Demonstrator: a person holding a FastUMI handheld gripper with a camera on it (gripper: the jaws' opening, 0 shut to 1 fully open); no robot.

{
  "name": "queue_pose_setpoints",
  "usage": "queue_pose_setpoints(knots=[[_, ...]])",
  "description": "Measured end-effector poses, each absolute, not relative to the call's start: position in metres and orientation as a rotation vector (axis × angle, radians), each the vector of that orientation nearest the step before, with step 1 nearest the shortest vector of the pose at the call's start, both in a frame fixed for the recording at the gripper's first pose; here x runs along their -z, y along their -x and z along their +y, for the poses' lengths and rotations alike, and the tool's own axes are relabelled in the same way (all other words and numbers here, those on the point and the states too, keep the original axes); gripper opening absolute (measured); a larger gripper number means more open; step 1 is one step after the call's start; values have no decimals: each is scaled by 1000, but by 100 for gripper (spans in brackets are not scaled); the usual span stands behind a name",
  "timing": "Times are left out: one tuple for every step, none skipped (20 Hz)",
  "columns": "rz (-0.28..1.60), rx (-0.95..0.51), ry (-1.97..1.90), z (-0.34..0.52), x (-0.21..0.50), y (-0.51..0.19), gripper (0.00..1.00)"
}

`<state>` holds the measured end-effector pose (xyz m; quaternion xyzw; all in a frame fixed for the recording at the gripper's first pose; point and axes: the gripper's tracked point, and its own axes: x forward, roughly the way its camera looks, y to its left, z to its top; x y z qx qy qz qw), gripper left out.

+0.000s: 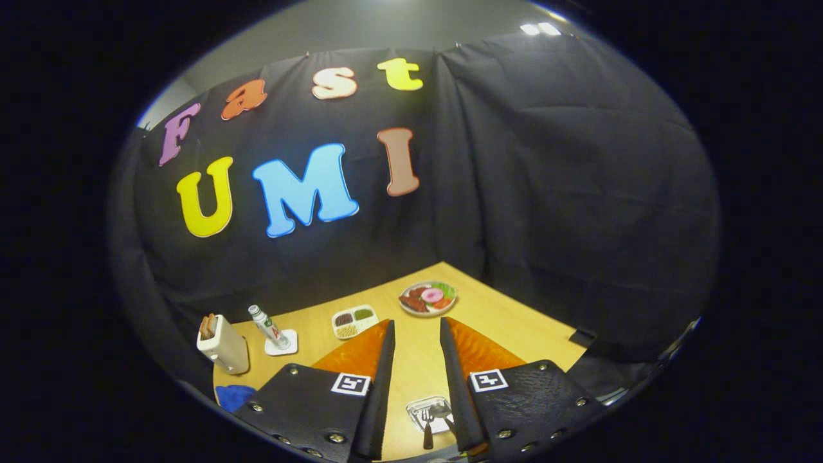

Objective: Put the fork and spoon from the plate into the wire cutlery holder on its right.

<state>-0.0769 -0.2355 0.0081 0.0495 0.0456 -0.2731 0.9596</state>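
A small pale plate [419, 408] lies on the wooden table [514, 325], far below me and low between the two fingers. On it rest a dark-handled fork [427, 429] and a spoon [443, 413], side by side. The right finger covers the plate's right edge. My gripper [416, 323] is held high above the table, open, with a wide gap and nothing between the fingers.
Beyond the fingertips sits a round dish of food [427, 298]. Left of it are a compartment tray [354, 321], a bottle on a white coaster [269, 326] and a white toaster with bread [223, 344]. A blue cloth [235, 395] lies near the left finger. Black cloth walls close the table's far sides.
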Motion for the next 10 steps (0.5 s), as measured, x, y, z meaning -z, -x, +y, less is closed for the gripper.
queue_pose_setpoints(knots=[[52, 566, -48, -234, -21, 78, 42], [18, 576, -4, -233, -31, 79, 42], [-10, 581, 23, -230, -39, 79, 42], [-39, 578, 52, -227, -47, 78, 42], [-61, 579, 75, -223, -55, 77, 42], [-83, 580, 96, -222, -59, 76, 42], [-98, 581, 103, -219, -64, 76, 42], [-113, 579, 104, -216, -67, 73, 42], [-128, 577, 104, -213, -71, 71, 42], [-142, 576, 117, -212, -74, 70, 42]])
